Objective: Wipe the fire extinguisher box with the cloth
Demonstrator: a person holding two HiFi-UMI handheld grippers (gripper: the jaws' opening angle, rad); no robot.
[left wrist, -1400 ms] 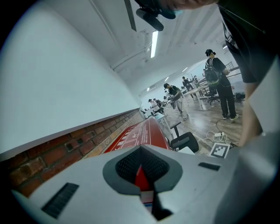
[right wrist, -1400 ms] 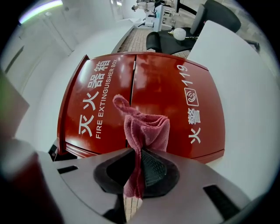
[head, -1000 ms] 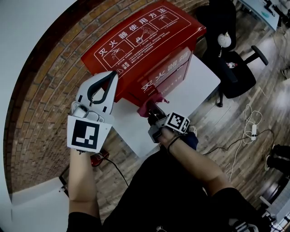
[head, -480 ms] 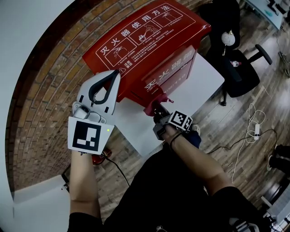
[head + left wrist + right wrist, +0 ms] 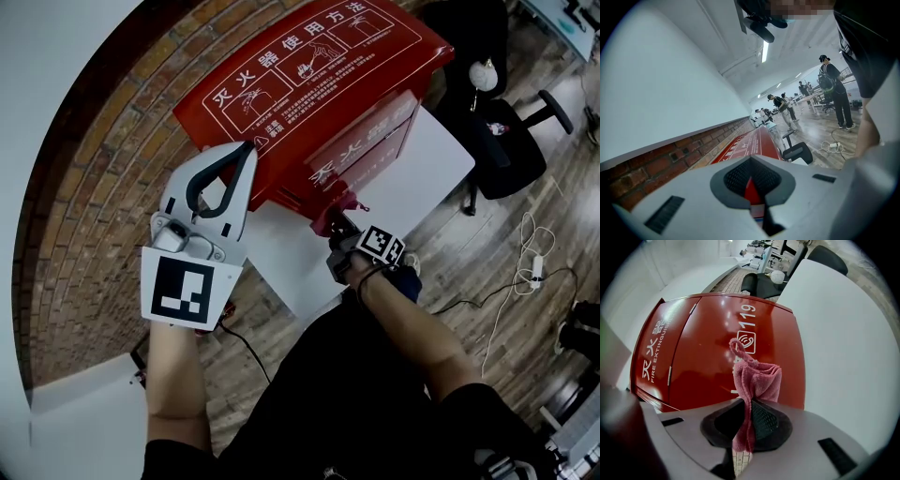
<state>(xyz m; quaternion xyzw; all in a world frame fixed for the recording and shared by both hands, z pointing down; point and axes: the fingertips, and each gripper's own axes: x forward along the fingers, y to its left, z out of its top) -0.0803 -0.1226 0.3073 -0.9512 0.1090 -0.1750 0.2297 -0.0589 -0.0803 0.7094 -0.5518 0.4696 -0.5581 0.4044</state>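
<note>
The red fire extinguisher box (image 5: 319, 103) stands against the brick wall, its lid printed with white instructions. In the right gripper view its red front (image 5: 708, 348) with "119" fills the middle. My right gripper (image 5: 339, 228) is shut on a pink cloth (image 5: 754, 380), which sticks up bunched between the jaws, low before the box's front. The cloth (image 5: 330, 214) shows as a dark red bundle against the box's lower front. My left gripper (image 5: 232, 161) is raised over the box's left end, jaws shut with nothing in them. The box's lid (image 5: 750, 143) shows beyond it.
A white platform (image 5: 403, 178) lies under and in front of the box. A black office chair (image 5: 497, 131) stands to the right, and white cables (image 5: 525, 272) trail on the wooden floor. Brick wall (image 5: 103, 159) runs behind the box. Several people stand far off in the room (image 5: 834, 89).
My right gripper with the cloth has slid right along the box's lower front. The left gripper has stayed raised over the box's left end.
</note>
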